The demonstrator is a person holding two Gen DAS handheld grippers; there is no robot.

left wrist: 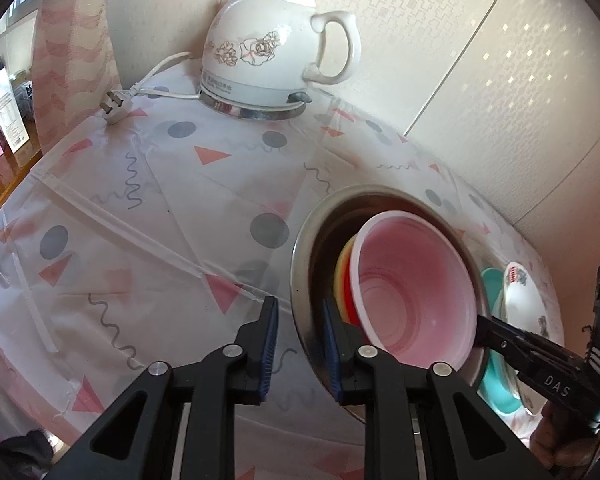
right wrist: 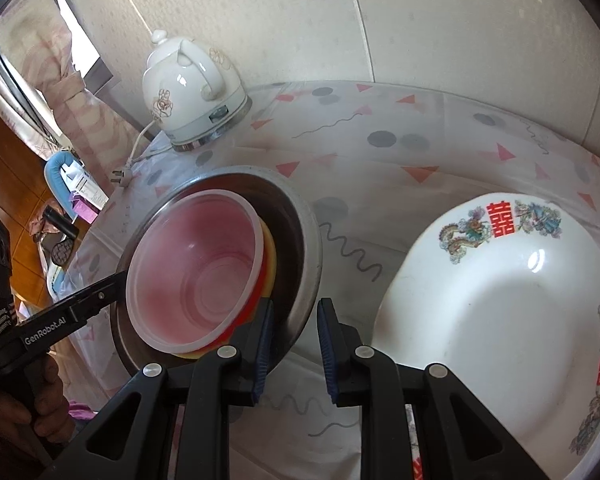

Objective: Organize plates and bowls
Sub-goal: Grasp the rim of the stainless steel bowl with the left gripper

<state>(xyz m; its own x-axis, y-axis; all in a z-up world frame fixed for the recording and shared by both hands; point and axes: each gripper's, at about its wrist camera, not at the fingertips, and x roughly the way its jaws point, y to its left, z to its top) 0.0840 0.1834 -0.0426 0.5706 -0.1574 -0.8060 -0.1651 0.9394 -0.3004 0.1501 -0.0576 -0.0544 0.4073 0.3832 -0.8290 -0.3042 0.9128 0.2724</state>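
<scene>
Pink bowl (right wrist: 196, 272) nested inside steel basin (right wrist: 300, 240).

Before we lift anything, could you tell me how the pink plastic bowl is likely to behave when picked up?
The pink bowl looks thin and see-through, so it is probably light and may flex if pinched. It sits nested in the red bowl inside the metal bowl, so it could slide out if tilted.

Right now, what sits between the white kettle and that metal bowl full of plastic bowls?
Nothing stands there: only bare patterned tablecloth between the kettle and the metal bowl. The plug lies off to the kettle's side. Both wrist views show this.
</scene>
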